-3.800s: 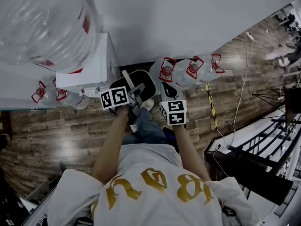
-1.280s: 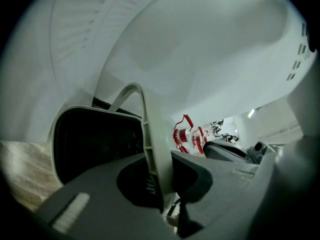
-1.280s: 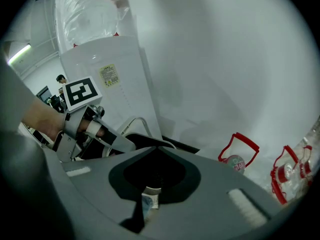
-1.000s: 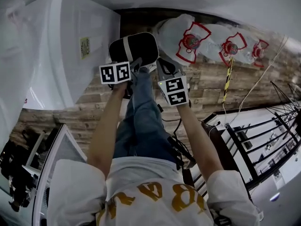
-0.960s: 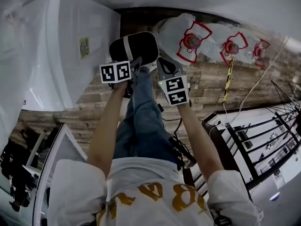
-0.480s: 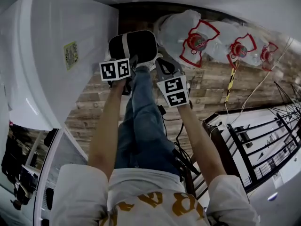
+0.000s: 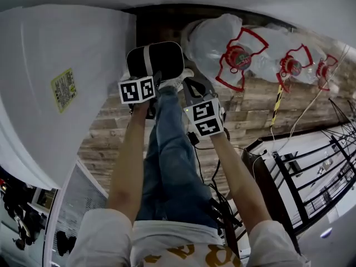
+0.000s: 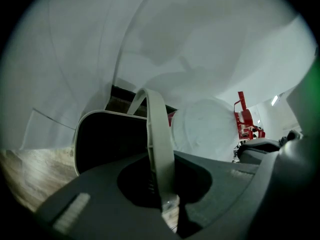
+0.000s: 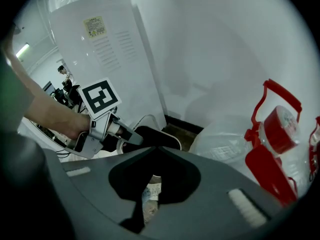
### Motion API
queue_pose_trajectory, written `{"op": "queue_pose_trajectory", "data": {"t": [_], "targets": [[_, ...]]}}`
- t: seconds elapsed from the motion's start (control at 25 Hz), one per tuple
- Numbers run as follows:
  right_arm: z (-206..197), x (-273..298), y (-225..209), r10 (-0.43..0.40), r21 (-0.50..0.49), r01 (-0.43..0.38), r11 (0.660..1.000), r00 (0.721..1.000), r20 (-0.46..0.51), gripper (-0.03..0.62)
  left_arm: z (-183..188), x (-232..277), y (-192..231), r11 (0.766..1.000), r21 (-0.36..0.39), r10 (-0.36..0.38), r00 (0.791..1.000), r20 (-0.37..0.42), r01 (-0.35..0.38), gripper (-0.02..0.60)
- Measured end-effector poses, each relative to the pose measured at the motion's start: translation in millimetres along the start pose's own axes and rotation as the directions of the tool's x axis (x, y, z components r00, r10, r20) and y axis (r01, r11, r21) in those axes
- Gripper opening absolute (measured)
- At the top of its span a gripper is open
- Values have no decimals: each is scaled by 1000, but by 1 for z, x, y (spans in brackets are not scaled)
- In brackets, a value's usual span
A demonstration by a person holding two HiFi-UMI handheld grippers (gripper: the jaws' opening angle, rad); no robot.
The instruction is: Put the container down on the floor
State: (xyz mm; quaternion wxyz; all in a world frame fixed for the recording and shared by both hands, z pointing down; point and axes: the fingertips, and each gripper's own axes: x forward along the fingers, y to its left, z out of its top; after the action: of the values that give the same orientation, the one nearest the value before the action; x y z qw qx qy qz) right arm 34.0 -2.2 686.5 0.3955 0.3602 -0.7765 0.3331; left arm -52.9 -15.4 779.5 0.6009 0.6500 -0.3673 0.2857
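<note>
Between the jaws of my left gripper (image 8: 165, 194) sat the pale handle (image 8: 157, 129) of the black container (image 7: 167, 57), clamped tight. My right gripper (image 9: 151, 151) hovered just right of it, jaws pressed together on nothing. I held the container low over the wooden floor (image 7: 111, 132), far from my body; I could not tell whether it touched down. A white dispenser (image 7: 67, 82) stood left, clear water bottles (image 7: 219, 43) with red caps right.

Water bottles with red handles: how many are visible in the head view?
3. One water bottle is beside the black container, a second in the middle, a third near the right edge, all in a row on the wooden floor. Others may be hidden.
</note>
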Motion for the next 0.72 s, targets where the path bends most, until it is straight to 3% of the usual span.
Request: {"op": "queue_pose_trajectory", "data": {"t": [0.24,0.56,0.72], "targets": [[-15,21,-10,-11,49,11,999,1000,-20,28,0,31,14,1000,-7,12,1000,14,-12,18],[-15,36,-3,28,29,-27,999,999,-37,28,8,49,22,999,38,37,999,21,-38,18],[-10,37,-7,23,72,-22,997,1000,-19,28,14,52,26,996,67,62,997,55,-65,18]]}}
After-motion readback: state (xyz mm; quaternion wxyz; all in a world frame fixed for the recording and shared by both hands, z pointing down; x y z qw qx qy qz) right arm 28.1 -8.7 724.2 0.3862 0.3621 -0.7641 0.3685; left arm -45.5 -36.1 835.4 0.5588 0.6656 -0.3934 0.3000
